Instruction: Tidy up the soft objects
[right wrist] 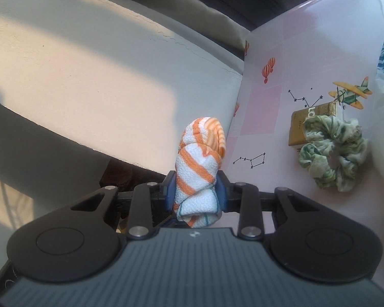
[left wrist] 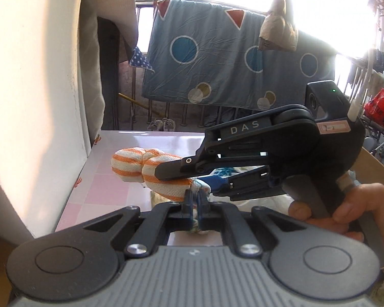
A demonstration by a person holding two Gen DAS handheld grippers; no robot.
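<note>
The striped cloth (right wrist: 198, 168), rolled into a twist, is held off the surface (right wrist: 276, 117) by both our grippers. The right gripper (right wrist: 196, 192) clamps its thick middle, so the roll's long axis runs straight ahead along the fingers. The left gripper (left wrist: 195, 200) is shut on the thin tail end. Each hand holds one end, so the roll spans between them. A scrunchie (right wrist: 332, 153) lies off to the right.

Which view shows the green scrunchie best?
The right wrist view: the scrunchie lies whole and sunlit on the table, against a gold box. The left wrist view does not show it; the right hand-held gripper blocks that side.
</note>
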